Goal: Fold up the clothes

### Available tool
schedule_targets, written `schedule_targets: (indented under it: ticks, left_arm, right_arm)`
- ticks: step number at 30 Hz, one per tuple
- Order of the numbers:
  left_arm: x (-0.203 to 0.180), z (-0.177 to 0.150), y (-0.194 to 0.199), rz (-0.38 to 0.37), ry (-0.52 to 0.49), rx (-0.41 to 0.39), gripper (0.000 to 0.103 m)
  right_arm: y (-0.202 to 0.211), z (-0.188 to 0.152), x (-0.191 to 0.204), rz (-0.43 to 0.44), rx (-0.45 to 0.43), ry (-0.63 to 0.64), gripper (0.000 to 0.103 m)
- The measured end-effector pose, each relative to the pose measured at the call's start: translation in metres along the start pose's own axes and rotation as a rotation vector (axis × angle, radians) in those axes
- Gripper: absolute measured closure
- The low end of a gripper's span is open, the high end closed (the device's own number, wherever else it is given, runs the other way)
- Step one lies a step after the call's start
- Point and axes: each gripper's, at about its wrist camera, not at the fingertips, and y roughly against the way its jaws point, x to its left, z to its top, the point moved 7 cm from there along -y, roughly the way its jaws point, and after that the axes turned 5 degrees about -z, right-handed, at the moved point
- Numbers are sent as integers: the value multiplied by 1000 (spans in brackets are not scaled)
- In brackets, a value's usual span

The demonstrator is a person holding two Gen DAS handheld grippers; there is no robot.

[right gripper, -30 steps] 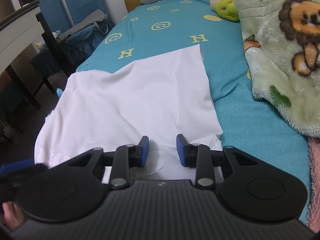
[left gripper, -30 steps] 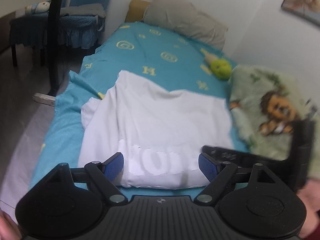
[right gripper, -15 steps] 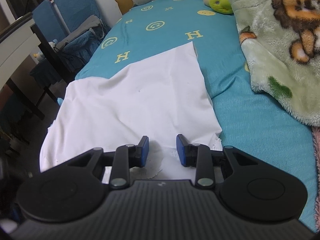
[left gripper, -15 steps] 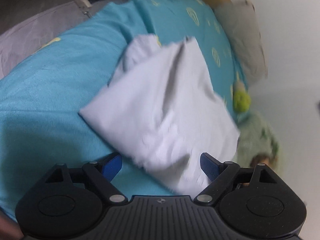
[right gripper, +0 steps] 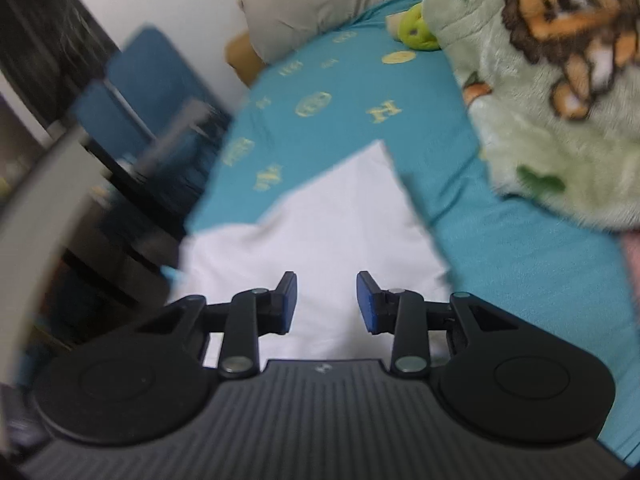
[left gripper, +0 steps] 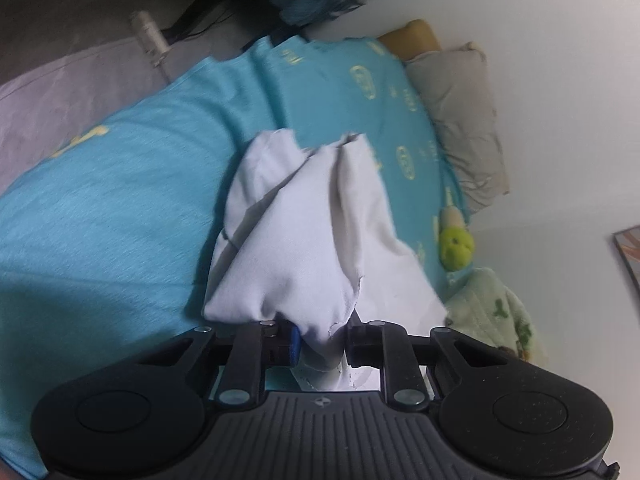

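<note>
White T-shirt on teal bedsheet, mid-bed, well short of grey pillow at head end. Left gripper: jaws just closed, pads pinching bunched near edge of shirt; cloth rucked up in folds ahead of pads. Right gripper: jaws just opened, parted partway, nothing gripped; appears to hover above flat shirt, though view is blurred. Green lion blanket beside shirt, green plush toy just below pillow.
</note>
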Motion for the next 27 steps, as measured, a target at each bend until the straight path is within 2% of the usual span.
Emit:
schedule_targets:
  ticks: [1,2,3,6,11,13,16,17,18,21,22,23,24,25,26,27]
  left_arm:
    - [-4,0,2,-18,-6,-8,83]
    - [-6,0,2,-27,-10,-13,83]
    - [-8,1,3,-37,-14,-18,83]
    - [-11,1,4,-47,-14,-25,83]
    - [-5,0,7,-39,-3,-25,83]
    - [-1,1,8,-27,6,-21,83]
    - [6,1,7,-4,25,-12,82]
    - [9,1,6,6,36,-7,82]
    - [14,0,5,21,54,1,78]
    - [25,-2,1,65,89,24,70]
    - [28,-3,0,77,95,31,65]
    - [31,-4,-1,88,102,37,53]
    - [34,-4,-2,98,109,40,47]
    - [36,-4,-3,109,117,44,47]
    - [38,-4,-4,113,127,46,45]
    - [39,-3,-4,106,139,45,43]
  right_arm:
    - [3,-3,2,62,23,-65,46]
    - [5,-7,3,124,48,-133,24]
    - [6,-12,4,176,74,-198,8]
    - [-1,-32,8,295,182,-344,9]
    - [-37,-64,3,306,342,-483,10]
    - [-48,-70,-10,258,347,-540,10]
    - [-49,-65,-44,153,250,-626,10]
    - [-47,-61,-54,126,212,-648,21]
    - [-45,-58,-62,106,181,-670,27]
    - [-43,-51,-74,74,122,-708,31]
    - [-44,-51,-73,66,120,-696,34]
    - [-46,-50,-71,57,118,-685,38]
    - [-47,-50,-67,42,120,-648,46]
    - [-48,-50,-63,19,123,-604,51]
    - [-49,-51,-62,8,125,-586,62]
    - [-49,-53,-61,3,127,-577,68]
